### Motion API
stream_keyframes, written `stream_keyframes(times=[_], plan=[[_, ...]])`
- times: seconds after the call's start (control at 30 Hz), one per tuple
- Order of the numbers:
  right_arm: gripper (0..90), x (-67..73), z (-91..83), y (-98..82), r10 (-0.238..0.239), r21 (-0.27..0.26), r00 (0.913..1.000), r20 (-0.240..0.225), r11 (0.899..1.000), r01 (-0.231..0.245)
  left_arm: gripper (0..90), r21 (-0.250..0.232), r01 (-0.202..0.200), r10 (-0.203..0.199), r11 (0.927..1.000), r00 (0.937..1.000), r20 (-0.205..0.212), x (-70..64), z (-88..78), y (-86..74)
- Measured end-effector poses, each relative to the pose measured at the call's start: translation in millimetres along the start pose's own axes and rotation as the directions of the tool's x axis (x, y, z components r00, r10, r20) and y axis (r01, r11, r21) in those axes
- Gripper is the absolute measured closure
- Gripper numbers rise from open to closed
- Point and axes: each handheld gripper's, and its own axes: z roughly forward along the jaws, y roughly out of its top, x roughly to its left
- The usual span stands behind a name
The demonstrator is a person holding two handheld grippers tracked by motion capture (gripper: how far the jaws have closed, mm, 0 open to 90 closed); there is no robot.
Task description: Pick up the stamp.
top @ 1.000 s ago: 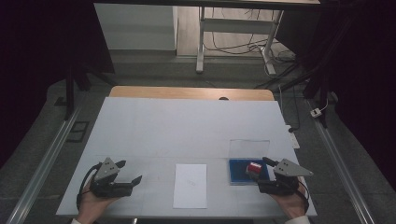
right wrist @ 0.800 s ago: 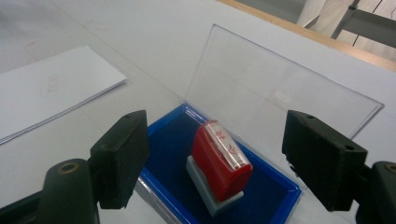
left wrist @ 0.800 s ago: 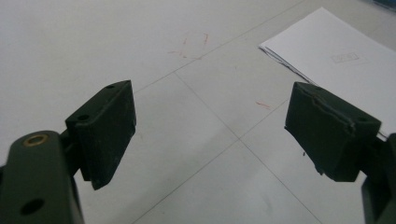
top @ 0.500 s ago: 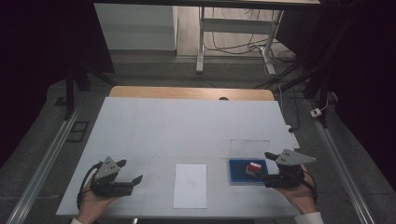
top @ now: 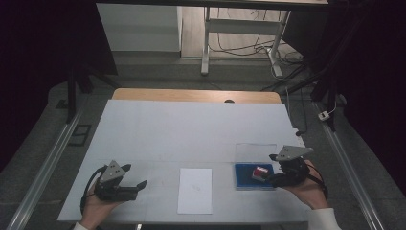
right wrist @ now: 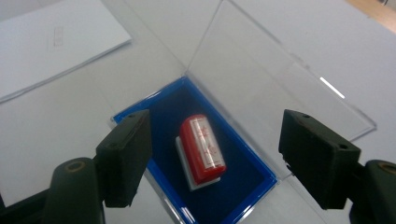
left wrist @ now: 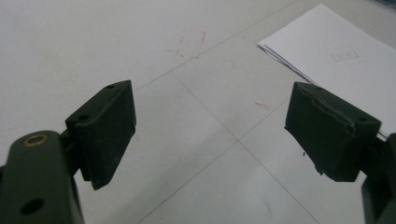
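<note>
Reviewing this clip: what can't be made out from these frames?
- Print on the red stamp: too small and blurred, right gripper view.
- Faint mark on the paper sheet: too small in the high view; cut by the edge in the left gripper view.
- Contact of the right gripper with the blue case: unclear from above.

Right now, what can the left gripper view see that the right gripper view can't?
Left gripper view alone: faint red scribbles on the white tabletop and thin seam lines crossing it. Right gripper view alone: a red stamp lying in an open blue-lined case, its clear lid folded back flat. Both: a white paper sheet and two black jaws standing wide apart.
</note>
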Motion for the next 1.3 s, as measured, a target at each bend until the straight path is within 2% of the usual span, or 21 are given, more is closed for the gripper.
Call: stream_keyframes(times=[0.13,0.3,0.4,0.73,0.93,1.1,1.3], plan=[[31.2,2.3,9.6,-2.1,-0.027,0.04,0.9995,-0.015,0.999,0.028,16.5,0.006,-0.004,0.004,1.0,1.0,-0.003,-0.4,1.0,-0.5],[36.6,1.8,16.6,-4.6,-0.042,0.058,0.9988,-0.026,0.997,0.043,16.5,0.008,-0.005,0.005,1.0,1.0,-0.003,0.3,2.0,-0.3],[40.2,2.2,21.8,-5.2,-0.066,0.07,0.9975,-0.026,0.995,0.067,16.5,0.011,-0.004,0.004,0.9999,1.0,-0.003,0.3,2.4,-0.9],[54.7,3.2,29.0,-7.1,-0.098,0.076,0.9947,-0.032,0.992,0.1,16.6,0.014,-0.004,0.004,0.9999,1.0,-0.004,2.3,1.0,-2.9],[62.1,2.2,32.4,-9.8,-0.113,0.099,0.9927,-0.043,0.988,0.117,16.6,0.016,-0.003,0.003,0.9999,1.0,-0.006,2.7,1.0,-3.1],[64.6,1.9,33.1,-11.0,-0.129,0.09,0.991,-0.033,0.987,0.132,16.6,0.017,-0.001,0.001,0.9999,1.0,-0.006,2.6,1.6,-3.9],[67.1,1.2,31.8,-12.2,-0.132,0.09,0.9903,-0.045,0.987,0.135,16.6,0.02,-0.002,0.003,0.9998,1.0,-0.005,3.0,1.8,-4.5]])
